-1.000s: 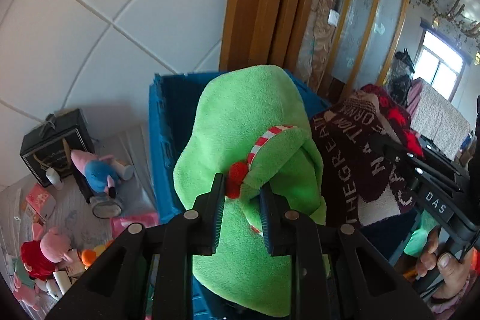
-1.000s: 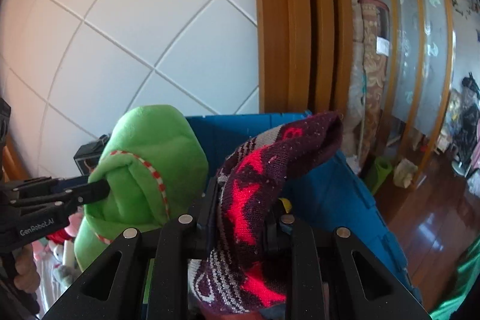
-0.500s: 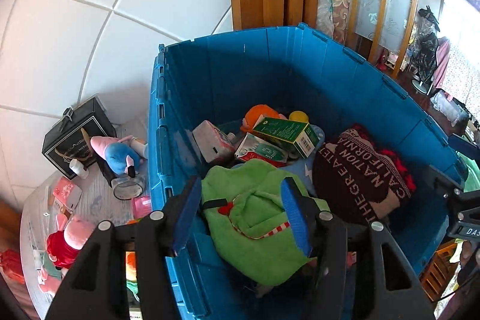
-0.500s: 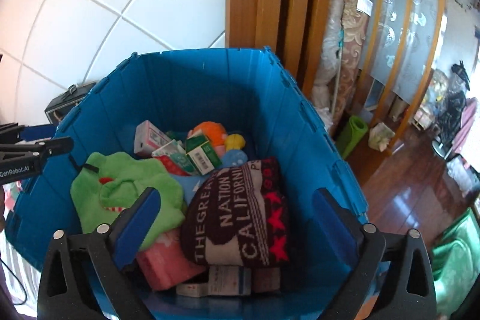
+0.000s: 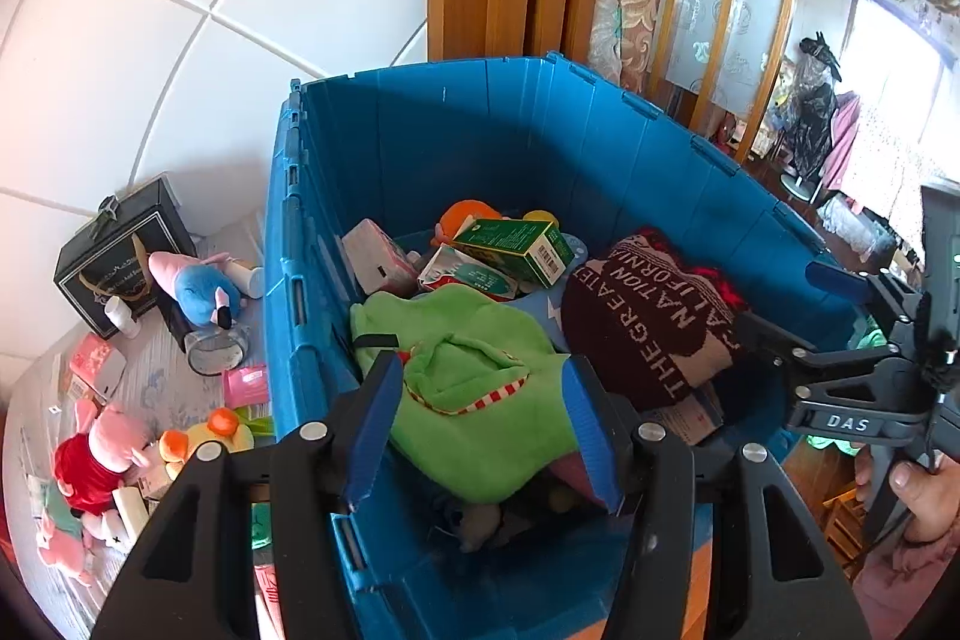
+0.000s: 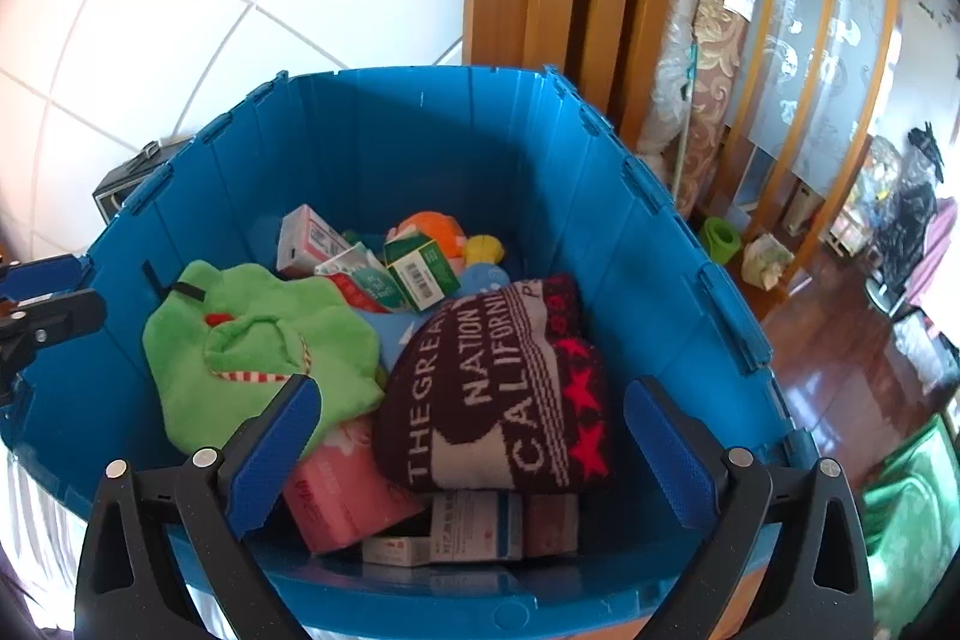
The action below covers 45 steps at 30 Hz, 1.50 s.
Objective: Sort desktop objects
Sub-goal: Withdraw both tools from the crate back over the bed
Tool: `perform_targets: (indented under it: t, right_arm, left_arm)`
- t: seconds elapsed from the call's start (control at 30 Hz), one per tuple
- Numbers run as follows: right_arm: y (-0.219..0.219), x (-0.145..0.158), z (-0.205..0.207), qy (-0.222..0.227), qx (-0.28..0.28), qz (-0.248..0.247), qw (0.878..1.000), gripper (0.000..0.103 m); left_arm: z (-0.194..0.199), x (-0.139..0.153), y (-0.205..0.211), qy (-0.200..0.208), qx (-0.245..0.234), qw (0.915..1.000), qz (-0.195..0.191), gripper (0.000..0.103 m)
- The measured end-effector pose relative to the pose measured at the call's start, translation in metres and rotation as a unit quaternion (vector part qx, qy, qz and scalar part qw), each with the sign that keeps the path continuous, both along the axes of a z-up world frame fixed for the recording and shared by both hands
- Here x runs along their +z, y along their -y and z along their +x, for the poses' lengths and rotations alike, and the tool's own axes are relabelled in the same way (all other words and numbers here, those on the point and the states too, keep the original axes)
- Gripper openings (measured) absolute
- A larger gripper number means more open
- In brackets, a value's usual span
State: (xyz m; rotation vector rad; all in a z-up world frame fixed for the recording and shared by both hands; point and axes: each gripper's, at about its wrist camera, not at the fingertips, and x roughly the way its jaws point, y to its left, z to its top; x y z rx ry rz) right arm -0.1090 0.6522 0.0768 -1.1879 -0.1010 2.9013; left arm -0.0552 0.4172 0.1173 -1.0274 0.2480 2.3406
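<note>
Both the left gripper [image 5: 480, 424] and right gripper [image 6: 468, 451] hang with jaws spread wide, holding nothing. Below them, inside one blue bin [image 6: 648, 244], lie one green plush [image 6: 252, 358] and one dark knit hat [image 6: 504, 388] side by side, with two green cartons [image 6: 420, 271] beyond.

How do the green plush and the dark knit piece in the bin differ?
The green plush is fuzzy, plain green with red-white striped trim; the dark knit piece is maroon, lettered, with red stars. The plush lies toward the bin's left wall, the knit toward the right. Both rest atop boxes in the blue bin.
</note>
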Motion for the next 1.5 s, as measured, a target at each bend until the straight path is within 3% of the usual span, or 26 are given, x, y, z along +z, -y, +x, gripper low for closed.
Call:
perform_targets:
  t: [0.3, 0.6, 0.87, 1.03, 1.23, 1.4, 1.5]
  right_arm:
    - [0.024, 0.007, 0.011, -0.022, 0.013, -0.015, 1.0, 0.103]
    - [0.091, 0.024, 0.024, -0.084, 0.073, -0.05, 0.992, 0.103]
    - [0.161, 0.041, 0.05, -0.154, 0.149, -0.089, 0.973, 0.103]
    - [0.21, 0.044, 0.07, -0.185, 0.205, -0.101, 0.956, 0.103]
    - [0.276, 0.026, 0.087, -0.171, 0.266, -0.085, 0.945, 0.103]
    - [0.319, -0.012, 0.094, -0.11, 0.304, -0.096, 0.941, 0.103]
    - [0.339, -0.044, 0.095, -0.069, 0.309, -0.082, 0.945, 0.103]
  left_arm:
    - [0.027, 0.007, 0.058, -0.061, 0.069, 0.995, 0.04, 0.054]
    - [0.029, -0.001, 0.141, -0.076, 0.163, 0.9821, 0.058, 0.054]
    - [0.037, -0.016, 0.232, -0.079, 0.243, 0.9635, 0.08, 0.054]
    - [0.045, -0.033, 0.281, -0.077, 0.293, 0.9511, 0.059, 0.054]
    - [0.051, -0.069, 0.328, -0.053, 0.318, 0.9457, 0.041, 0.054]
    - [0.05, -0.114, 0.349, 0.001, 0.323, 0.9459, 0.027, 0.054]
    - [0.048, -0.146, 0.352, 0.036, 0.316, 0.9479, 0.018, 0.054]
